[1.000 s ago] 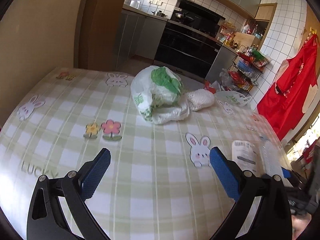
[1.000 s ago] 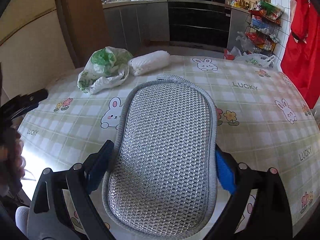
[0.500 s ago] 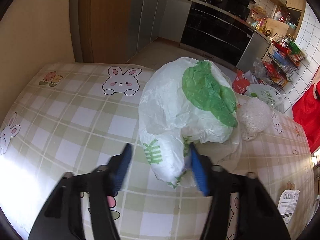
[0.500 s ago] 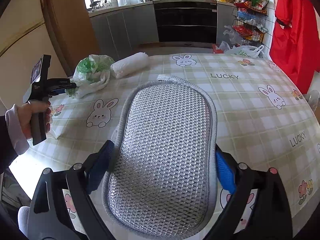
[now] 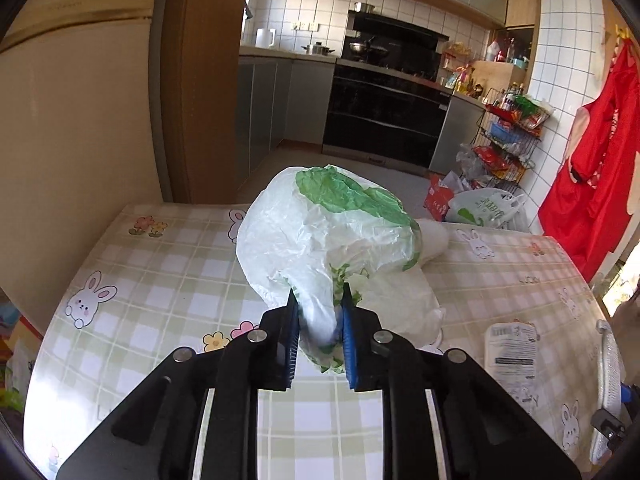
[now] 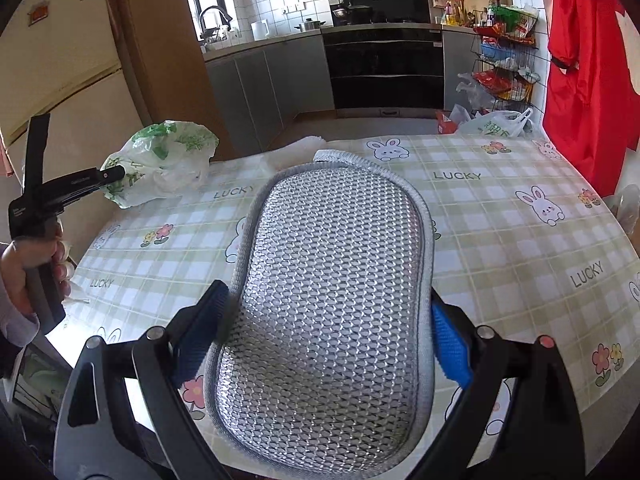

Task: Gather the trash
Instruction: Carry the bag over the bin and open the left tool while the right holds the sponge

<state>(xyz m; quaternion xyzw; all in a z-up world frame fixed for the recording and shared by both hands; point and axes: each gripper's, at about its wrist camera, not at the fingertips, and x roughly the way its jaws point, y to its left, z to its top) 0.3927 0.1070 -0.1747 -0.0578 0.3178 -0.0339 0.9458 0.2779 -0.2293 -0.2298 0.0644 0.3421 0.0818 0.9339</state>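
A crumpled white and green plastic bag (image 5: 328, 232) hangs a little above the checked table (image 5: 160, 272). My left gripper (image 5: 319, 300) has a bunched fold of the bag between its blue pads, and its jaws are closing on it. The right wrist view shows this gripper (image 6: 116, 172), held by a hand (image 6: 24, 264), with the bag (image 6: 160, 160) at the table's far left. My right gripper (image 6: 328, 296) is shut on a grey mesh scrubbing pad (image 6: 332, 240) that fills the middle of that view, above the table.
A white foam roll (image 5: 434, 240) lies behind the bag. A flat labelled packet (image 5: 512, 344) lies near the table's right edge. A red apron (image 5: 592, 168) hangs at the right. A wire rack and a bag on the floor (image 5: 484, 210) stand beyond the table.
My left gripper went from wide open over bare cloth to the bag, closed on its near fold and raised it. The right gripper kept the pad and shifted across the table.
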